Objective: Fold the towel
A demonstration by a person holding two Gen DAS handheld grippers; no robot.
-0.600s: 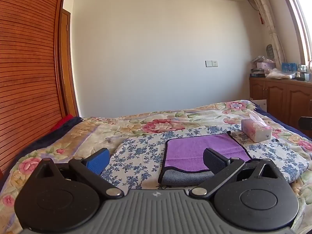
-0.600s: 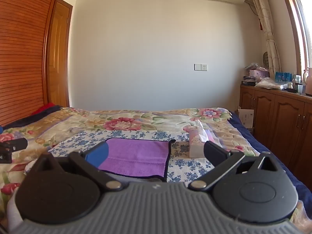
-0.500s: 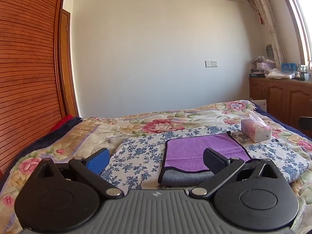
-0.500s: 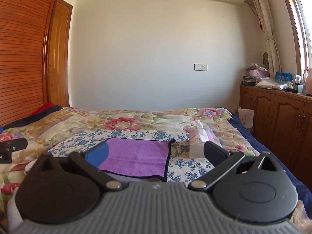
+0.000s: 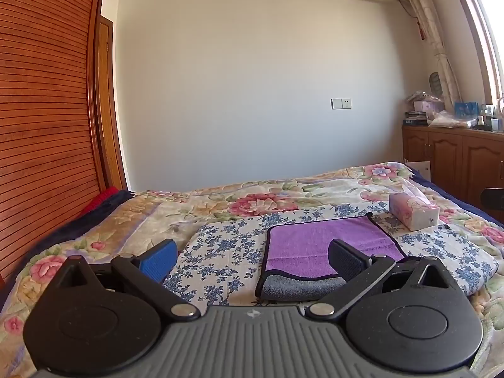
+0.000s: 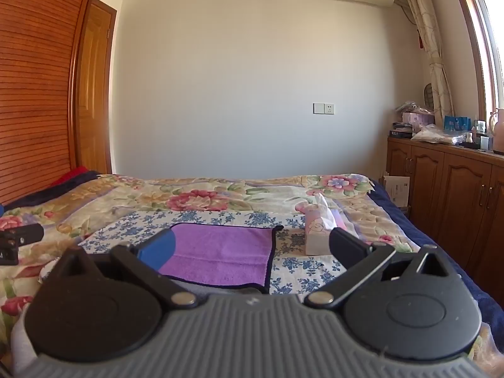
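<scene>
Sunlit bedroom, plain white wall at the back and wooden cabinets [image 6: 447,195] along the window side; the work surface is a bed [image 5: 132,220] under a big-flowered quilt, with a smaller blue-flowered cloth [image 5: 226,252] spread on top. On that cloth lies the towel [image 5: 327,245], purple face up with a dark bound edge, its near edge already turned over so the grey underside shows as a soft roll. It looks light, limp and a little plush, so it should drape rather than hold shape and will probably slide easily on the cotton beneath; the bound corners seem the sensible places to pinch, one per tool, since a grip mid-edge would likely let the cloth sag. From the left view the towel's longer side appears to run across the bed, left to right, with the rolled edge toward the cameras and the far edge toward the wall, though the fisheye makes this uncertain. A tissue box [image 5: 412,211] sits just beyond its far right corner, near but apart. The left tool [image 5: 252,260] is spread wide and holds nothing, hanging above the cloth near the towel's near left corner. The right tool [image 6: 252,245] is likewise wide and empty, above the towel's near edge.
</scene>
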